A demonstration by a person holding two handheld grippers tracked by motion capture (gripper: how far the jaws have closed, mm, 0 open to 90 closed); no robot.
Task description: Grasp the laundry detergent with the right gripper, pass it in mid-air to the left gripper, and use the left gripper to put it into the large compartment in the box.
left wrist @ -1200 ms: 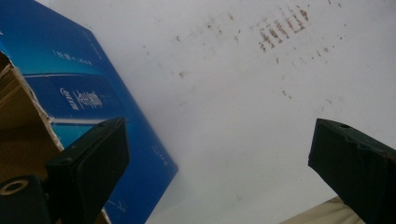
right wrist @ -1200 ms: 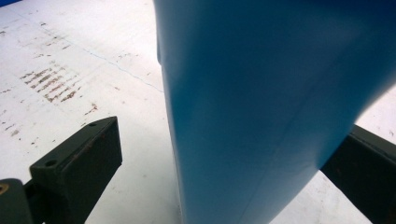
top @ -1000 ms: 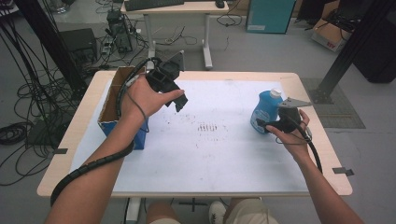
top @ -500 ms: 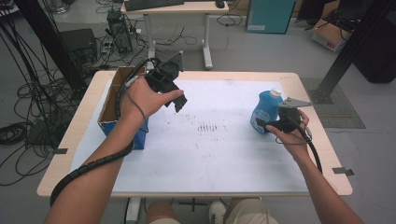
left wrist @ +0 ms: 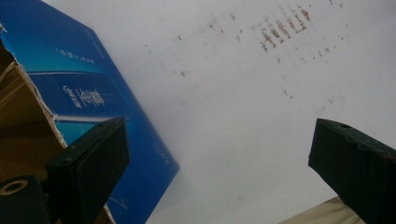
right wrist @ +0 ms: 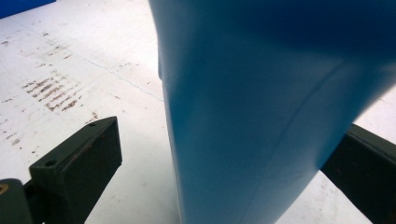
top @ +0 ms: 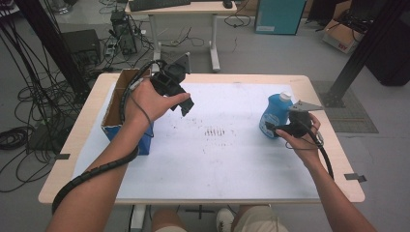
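Observation:
A blue plastic bottle with a white cap stands on the right of the white table mat. My right gripper is low beside it, open, with a jaw on each side of the bottle. The left jaw stands clear of the bottle's wall, and the right jaw is close against it. My left gripper is held above the mat's left half, open and empty. It points down at the mat next to the blue side of an open cardboard box.
The open cardboard box with blue sides sits at the table's left edge. Brown smudges mark the mat's middle. Beyond the far table edge are a desk, cables and black frame posts on the floor.

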